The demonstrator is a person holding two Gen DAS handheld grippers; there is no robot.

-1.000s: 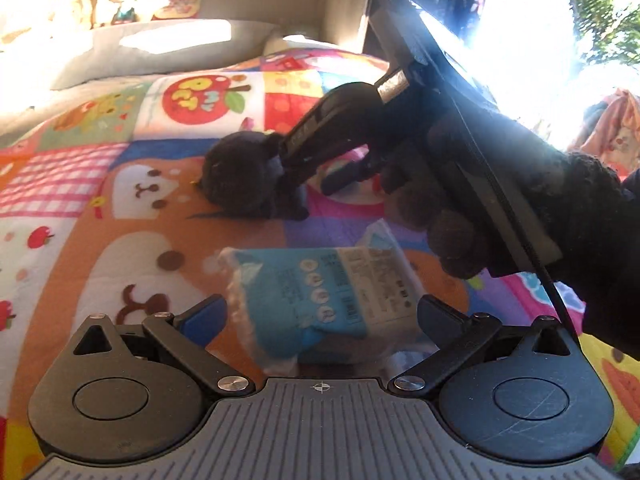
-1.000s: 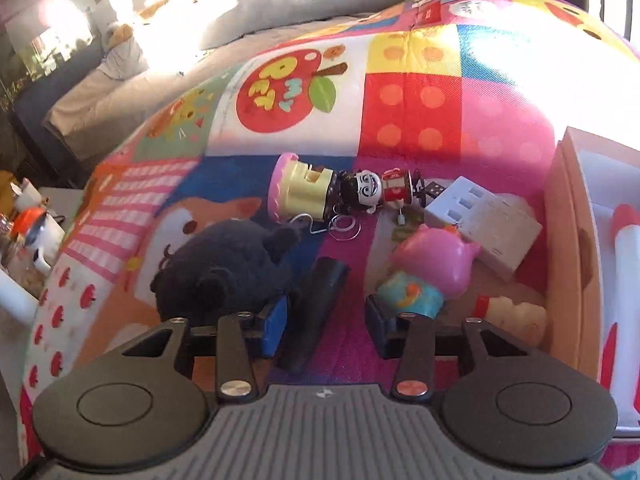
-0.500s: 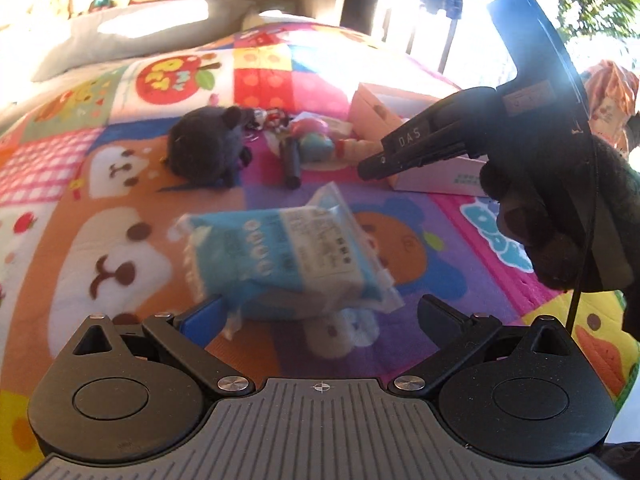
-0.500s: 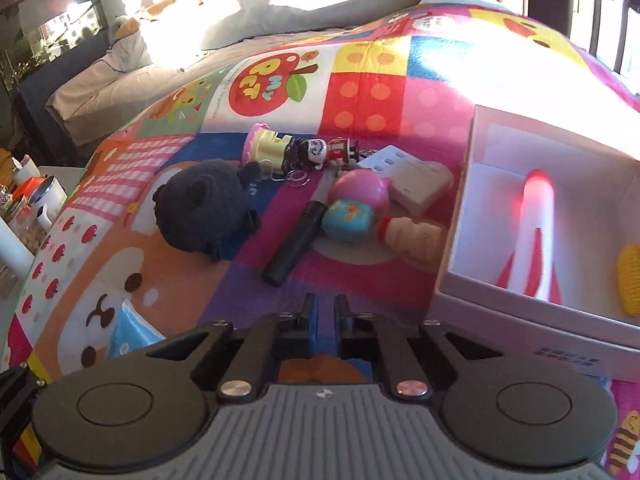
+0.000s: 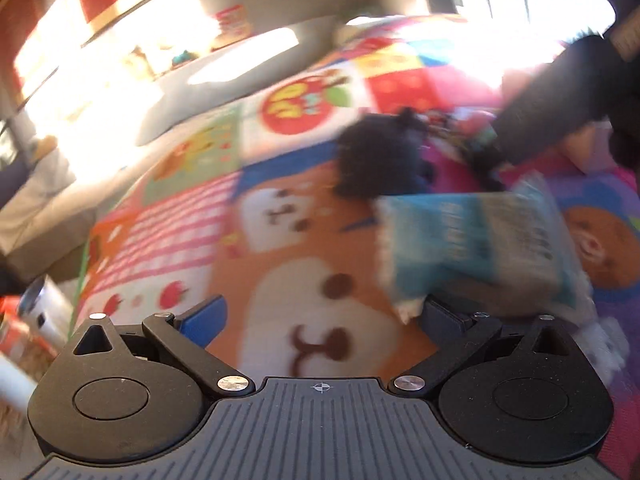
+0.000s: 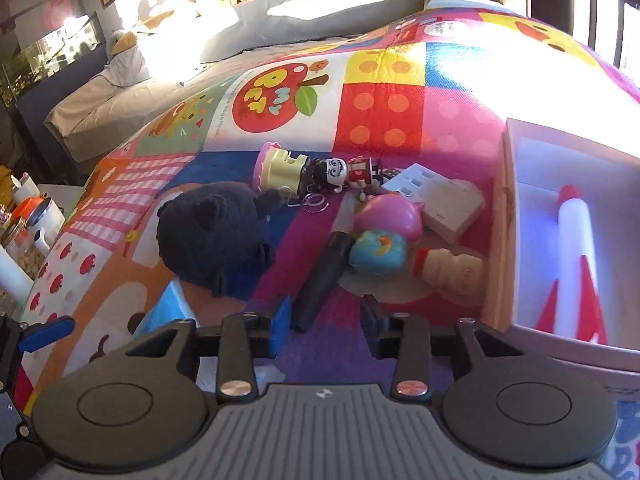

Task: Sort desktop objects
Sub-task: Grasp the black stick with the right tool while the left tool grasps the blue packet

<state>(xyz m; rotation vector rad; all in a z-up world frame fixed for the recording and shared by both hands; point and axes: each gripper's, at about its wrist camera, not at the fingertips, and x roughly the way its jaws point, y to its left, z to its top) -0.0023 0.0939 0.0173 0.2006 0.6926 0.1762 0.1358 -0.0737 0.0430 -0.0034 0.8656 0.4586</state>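
Two handheld black plastic tongs: left tongs (image 5: 322, 316), right tongs (image 6: 326, 316). Ribbed grey housing at each base, small crosshair mark at centre. Round black pivot discs either side, angled black link arms, silver screw heads. Blue pads on the fingers (image 6: 282, 322). Dark fuzzy glove (image 5: 624, 120) at the left view's edge.

The red apple print (image 6: 276, 98) on the quilt (image 6: 384, 76) carries big coloured letters, roughly "R", "E", "M", "Y"; beside it runs a curved line ending "together". The blue packet's (image 5: 472, 240) print is blurred, unreadable.
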